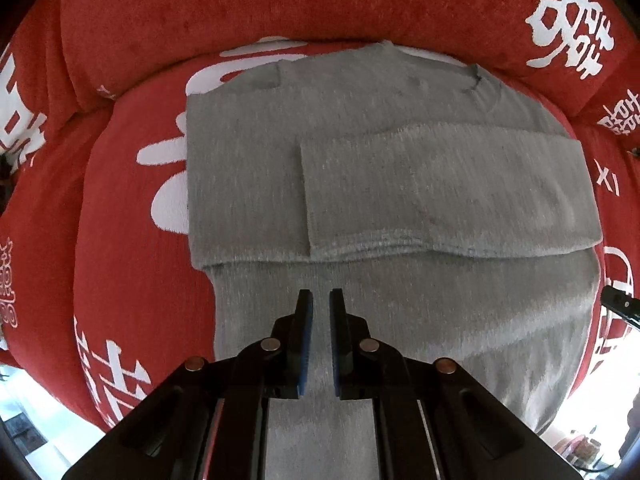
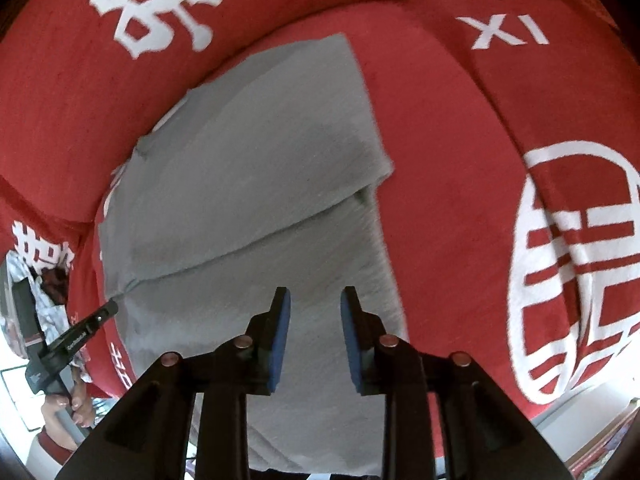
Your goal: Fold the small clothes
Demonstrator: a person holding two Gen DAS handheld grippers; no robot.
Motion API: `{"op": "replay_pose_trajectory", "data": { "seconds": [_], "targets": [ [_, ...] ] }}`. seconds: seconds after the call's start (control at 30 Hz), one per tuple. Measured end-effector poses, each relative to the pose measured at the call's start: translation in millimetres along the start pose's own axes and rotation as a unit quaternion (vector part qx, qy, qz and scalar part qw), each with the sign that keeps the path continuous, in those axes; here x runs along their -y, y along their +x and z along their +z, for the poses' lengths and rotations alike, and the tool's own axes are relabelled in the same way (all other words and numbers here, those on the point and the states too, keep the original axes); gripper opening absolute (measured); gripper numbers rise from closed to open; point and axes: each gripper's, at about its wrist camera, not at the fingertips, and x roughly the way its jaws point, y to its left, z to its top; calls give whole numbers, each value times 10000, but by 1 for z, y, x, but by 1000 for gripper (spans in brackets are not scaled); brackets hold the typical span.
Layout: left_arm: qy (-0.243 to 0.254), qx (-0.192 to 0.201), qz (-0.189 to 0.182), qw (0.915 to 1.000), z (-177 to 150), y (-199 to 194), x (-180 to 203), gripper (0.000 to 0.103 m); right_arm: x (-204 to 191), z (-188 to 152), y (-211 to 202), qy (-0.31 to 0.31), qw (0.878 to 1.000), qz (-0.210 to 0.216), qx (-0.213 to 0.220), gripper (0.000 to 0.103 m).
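Note:
A grey knit sweater (image 1: 360, 128) lies flat on a red sofa seat (image 1: 132, 264), collar at the far side. One sleeve (image 1: 440, 196) is folded across its body. My left gripper (image 1: 321, 294) hovers over the sweater's lower part, its blue-padded jaws a narrow gap apart with nothing between them. My right gripper (image 2: 316, 294) is open and empty above the sweater's (image 2: 248, 168) near right part. The left gripper (image 2: 76, 336) also shows at the left of the right wrist view, at the sweater's left edge. The right gripper's tip (image 1: 620, 304) shows at the right edge of the left wrist view.
The sofa cover is red with white characters. Its backrest (image 1: 280, 4) rises behind the sweater and an armrest cushion (image 2: 520, 80) lies to the right. A patterned cloth heap (image 2: 36, 280) sits at the far left. The floor (image 1: 32, 412) shows below the seat's front edge.

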Motion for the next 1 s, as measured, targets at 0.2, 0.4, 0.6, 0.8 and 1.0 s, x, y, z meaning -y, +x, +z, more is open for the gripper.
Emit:
{"op": "replay_pose_trajectory", "data": {
  "seconds": [0.2,0.4,0.6,0.8,1.0],
  "targets": [
    [17,-61,22,10000,-8,-1,0,9,-25,-7,9,-251,9996,-27,-89,31],
    [58,-117,87,9999,-17,3,-1,9,-30,-11,15,-295,9994,-6,-198,32],
    [21,-226,25,9997,-25,5,1,9,-33,-15,16,-365,9991,4,-233,32],
    [-14,-344,-72,9994,-26,9,3,9,-33,-15,17,-445,9988,-42,-176,39],
    [-75,-395,-179,9990,-28,13,2,9,-2,-16,13,-163,9998,-86,-75,39]
  ]
}}
